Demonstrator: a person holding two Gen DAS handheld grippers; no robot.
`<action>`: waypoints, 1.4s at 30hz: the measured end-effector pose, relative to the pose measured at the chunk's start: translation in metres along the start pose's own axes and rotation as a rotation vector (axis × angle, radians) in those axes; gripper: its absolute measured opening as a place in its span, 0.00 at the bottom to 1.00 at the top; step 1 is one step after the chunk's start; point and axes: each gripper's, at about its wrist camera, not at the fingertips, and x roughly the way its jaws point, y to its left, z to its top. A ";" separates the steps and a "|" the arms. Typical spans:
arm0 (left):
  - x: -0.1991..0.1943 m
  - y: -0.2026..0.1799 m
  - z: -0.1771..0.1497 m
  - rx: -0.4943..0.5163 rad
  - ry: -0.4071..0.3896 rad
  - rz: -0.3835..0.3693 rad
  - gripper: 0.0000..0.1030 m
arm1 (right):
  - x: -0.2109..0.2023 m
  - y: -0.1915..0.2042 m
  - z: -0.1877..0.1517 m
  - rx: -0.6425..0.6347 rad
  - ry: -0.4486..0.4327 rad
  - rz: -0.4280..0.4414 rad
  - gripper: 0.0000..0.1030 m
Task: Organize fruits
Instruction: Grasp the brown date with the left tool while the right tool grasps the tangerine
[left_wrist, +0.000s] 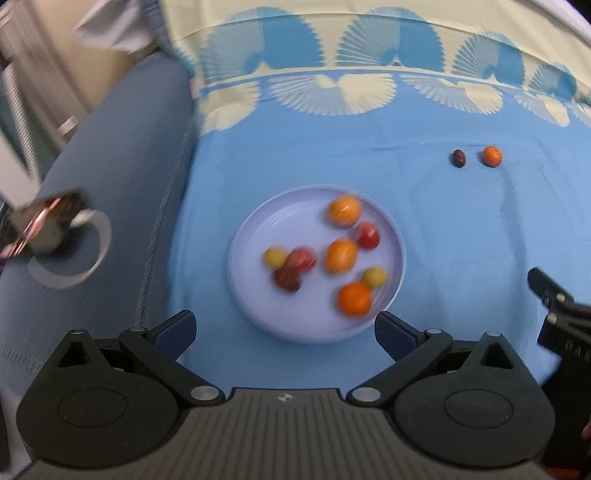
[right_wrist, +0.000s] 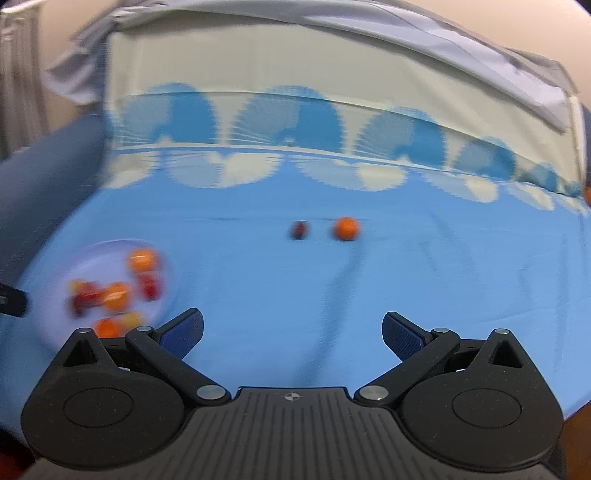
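Both my left tool (left_wrist: 284, 332) and right tool (right_wrist: 291, 334) gape wide, empty. Small fruits sit on the lilac plate (left_wrist: 258, 236); a dark fruit (left_wrist: 459, 158) and an orange one (left_wrist: 491, 156) lie apart on the blue cloth (left_wrist: 461, 229).

Your left wrist view looks steeply down on the plate (left_wrist: 258, 236), close in. Your right wrist view faces forward at a lower angle over the blue cloth (right_wrist: 443, 280) (badly blurred). Both share the plate and the two loose fruits (left_wrist: 476, 157) beyond.
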 end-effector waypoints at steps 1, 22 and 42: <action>0.007 -0.009 0.009 0.016 -0.005 -0.007 1.00 | 0.013 -0.009 0.002 0.001 -0.009 -0.022 0.99; 0.238 -0.219 0.207 0.302 0.092 -0.270 1.00 | 0.268 -0.099 0.056 -0.086 -0.014 0.063 0.99; 0.214 -0.226 0.206 0.363 -0.001 -0.357 0.22 | 0.259 -0.098 0.058 -0.096 -0.050 0.116 0.36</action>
